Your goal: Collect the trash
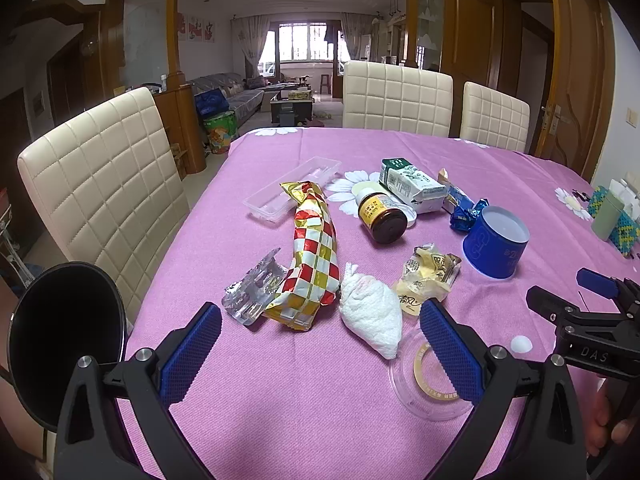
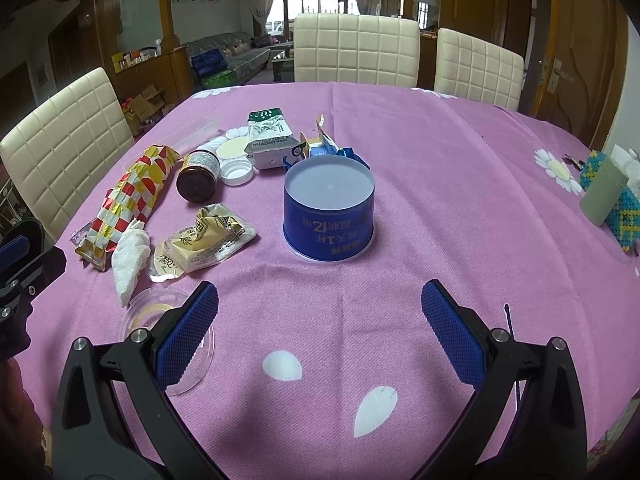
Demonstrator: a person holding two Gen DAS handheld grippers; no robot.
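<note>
Both tools wide open, holding nothing: left tool [image 1: 320,336] near tissue wad [image 1: 370,314], right tool [image 2: 320,312] facing blue cup [image 2: 329,210].

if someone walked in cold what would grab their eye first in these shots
Probably the litter scattered over the pink tablecloth: a long red-and-gold checked wrapper lying left of centre, with a crumpled white tissue right beside it. Next, the upside-down blue cup standing straight ahead of the open right gripper, and the open left gripper near the tissue.
</note>
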